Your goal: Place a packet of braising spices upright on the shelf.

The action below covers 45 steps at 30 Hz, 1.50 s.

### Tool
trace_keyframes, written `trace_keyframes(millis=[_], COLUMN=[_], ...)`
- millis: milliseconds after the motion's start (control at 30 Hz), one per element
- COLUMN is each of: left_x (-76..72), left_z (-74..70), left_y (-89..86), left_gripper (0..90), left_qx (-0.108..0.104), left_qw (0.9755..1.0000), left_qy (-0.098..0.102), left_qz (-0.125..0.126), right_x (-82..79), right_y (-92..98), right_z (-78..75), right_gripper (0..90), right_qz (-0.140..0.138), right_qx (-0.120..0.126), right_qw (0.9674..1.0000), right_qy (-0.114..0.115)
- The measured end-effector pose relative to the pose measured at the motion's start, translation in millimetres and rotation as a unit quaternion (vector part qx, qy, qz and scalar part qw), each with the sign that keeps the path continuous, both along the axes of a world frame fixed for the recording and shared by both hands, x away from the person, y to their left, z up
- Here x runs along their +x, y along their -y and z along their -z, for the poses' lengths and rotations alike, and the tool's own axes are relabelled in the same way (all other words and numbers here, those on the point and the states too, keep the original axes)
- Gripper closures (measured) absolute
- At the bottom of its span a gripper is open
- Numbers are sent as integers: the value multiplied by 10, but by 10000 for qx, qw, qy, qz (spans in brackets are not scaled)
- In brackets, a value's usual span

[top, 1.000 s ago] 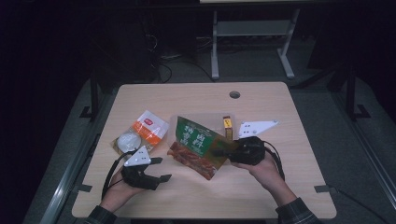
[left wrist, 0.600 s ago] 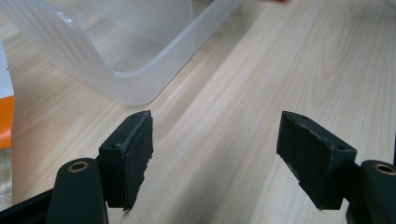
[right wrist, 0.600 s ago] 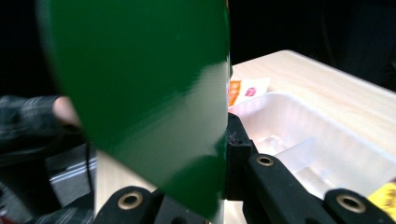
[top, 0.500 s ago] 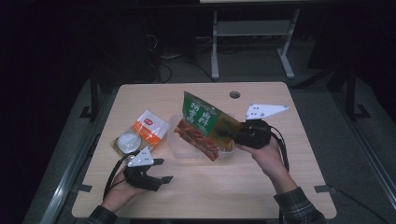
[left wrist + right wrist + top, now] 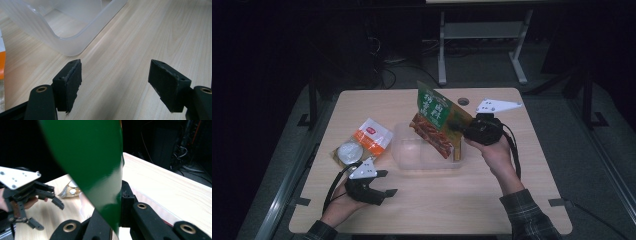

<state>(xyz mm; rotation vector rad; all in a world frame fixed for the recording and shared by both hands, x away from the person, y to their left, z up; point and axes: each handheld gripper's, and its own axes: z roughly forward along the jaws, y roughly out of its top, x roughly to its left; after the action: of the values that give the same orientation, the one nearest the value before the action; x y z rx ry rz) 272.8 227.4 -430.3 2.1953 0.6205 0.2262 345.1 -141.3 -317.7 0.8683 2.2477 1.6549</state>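
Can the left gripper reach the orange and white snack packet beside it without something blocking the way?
Probably yes. The left gripper is open and holds nothing, and the orange and white snack packet lies just beyond it on bare table.

in my right gripper view the green packet (image 5: 92, 162) sits so close that it is a plain green blur, cut off by the top edge, its print unreadable. it hides one of my right gripper (image 5: 119, 206)'s pads and much of the clear tub (image 5: 83, 206) behind it. from the high view the packet (image 5: 439, 122) covers the tub's (image 5: 412, 150) right part, and the writing on it is too small to read. in my left gripper view the tub (image 5: 67, 37) runs off the top and left edges, and an orange packet (image 5: 2, 63) is a sliver at the left edge.
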Motion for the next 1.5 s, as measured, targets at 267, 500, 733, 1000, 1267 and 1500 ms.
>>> trace_keyframes(millis=[267, 500, 733, 1000, 1267, 1500], left_x=[-3, -9, -12, -10, -12, -18], left_z=[7, 17, 27, 31, 36, 47], left_y=[11, 28, 34, 39, 43, 55], left_gripper=[263, 263, 256, 251, 248, 244], left_qx=[47, 59, 89, 156, 191, 178], left_qw=[10000, 10000, 9999, 9998, 9997, 9997], left_qy=[-11, -42, -100, -110, -114, -139], left_qz=[23, 39, 55, 106, 117, 110], right_x=[46, 51, 65, 81, 107, 135], right_y=[27, 48, 26, -14, -63, -82], right_z=[56, 94, 157, 224, 304, 367], right_gripper=[895, 895, 895, 895, 894, 893], right_qz=[404, 702, 897, 872, 802, 791], right_qx=[-72, -140, -200, -300, -372, -415], right_qw=[9991, 9973, 9954, 9952, 9953, 9949], right_qy=[-66, -145, -276, -314, -406, -479])
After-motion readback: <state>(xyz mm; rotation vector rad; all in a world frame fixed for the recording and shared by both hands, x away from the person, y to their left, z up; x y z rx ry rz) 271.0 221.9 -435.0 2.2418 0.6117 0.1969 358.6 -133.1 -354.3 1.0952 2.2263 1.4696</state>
